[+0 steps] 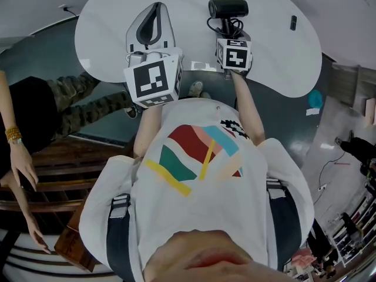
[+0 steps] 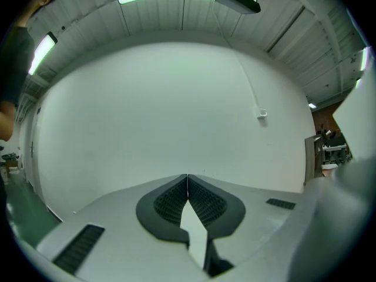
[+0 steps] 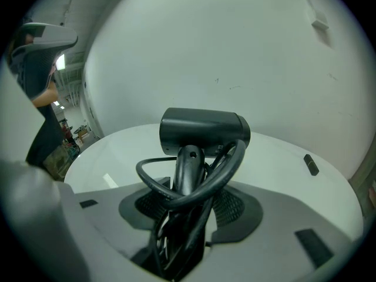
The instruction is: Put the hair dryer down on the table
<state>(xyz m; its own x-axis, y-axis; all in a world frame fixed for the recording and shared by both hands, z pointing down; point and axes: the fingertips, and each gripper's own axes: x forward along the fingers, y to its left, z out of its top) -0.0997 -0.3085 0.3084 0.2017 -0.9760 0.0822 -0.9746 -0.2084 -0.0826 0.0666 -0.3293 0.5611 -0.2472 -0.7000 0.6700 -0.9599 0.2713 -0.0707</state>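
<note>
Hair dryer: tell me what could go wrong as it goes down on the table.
The cord is looped round the handle between the jaws of the right gripper; on release it may snag and drag the hair dryer. The barrel leads, so it could land barrel first on the white table and topple.

One hair dryer [image 1: 228, 7], one table [image 1: 276, 49]

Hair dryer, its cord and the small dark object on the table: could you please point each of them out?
hair dryer [image 3: 202, 128], right gripper view, middle of its barrel.
cord [image 3: 222, 178], right gripper view, right side of the loop.
small dark object [image 1: 293, 22], head view, its middle.
</note>
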